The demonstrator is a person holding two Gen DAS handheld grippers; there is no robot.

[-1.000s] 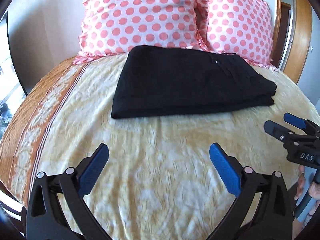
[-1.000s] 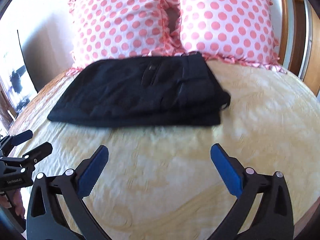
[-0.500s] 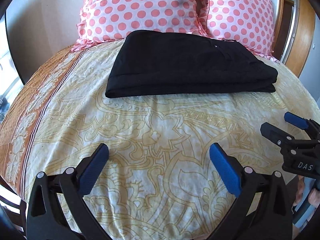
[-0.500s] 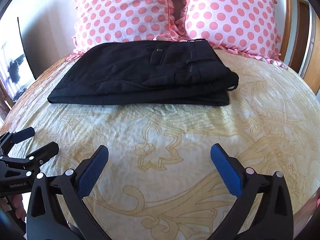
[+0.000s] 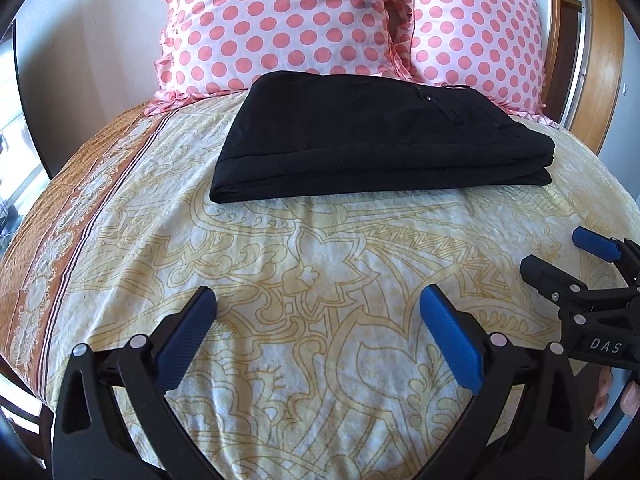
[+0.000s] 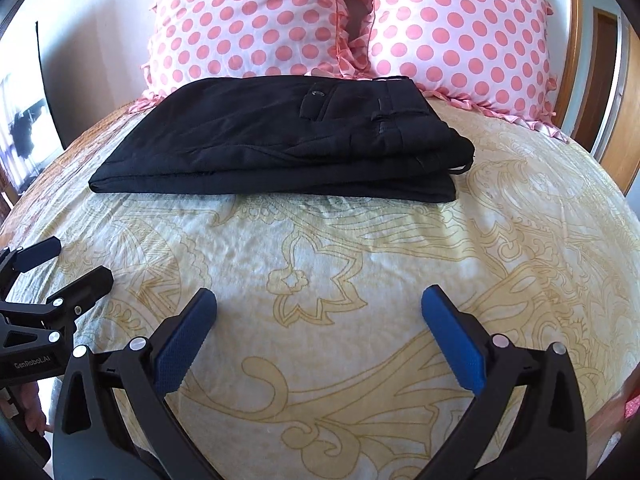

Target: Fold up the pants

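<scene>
Black pants (image 5: pixel 372 136) (image 6: pixel 280 140) lie folded into a flat rectangular stack on the bed, just in front of the pillows, with the waistband and a buttoned back pocket on the right. My left gripper (image 5: pixel 318 300) hovers open over the bedsheet, well short of the pants, nothing between its blue pads. My right gripper (image 6: pixel 318 300) is open too, equally far back and empty. Each gripper shows at the edge of the other's view: the right one (image 5: pixel 560 256) at the right, the left one (image 6: pixel 68 264) at the left.
A yellow patterned bedsheet (image 5: pixel 320 264) with an orange border (image 5: pixel 60 232) on the left covers the bed. Two pink polka-dot pillows (image 6: pixel 256 20) (image 6: pixel 460 28) lean against the headboard behind the pants. A wooden door frame (image 5: pixel 600 60) stands at the right.
Both grippers have drawn back and tilted slightly, so the folded pants sit a bit higher and farther in the views. The pants have not moved; both grippers stayed open.
</scene>
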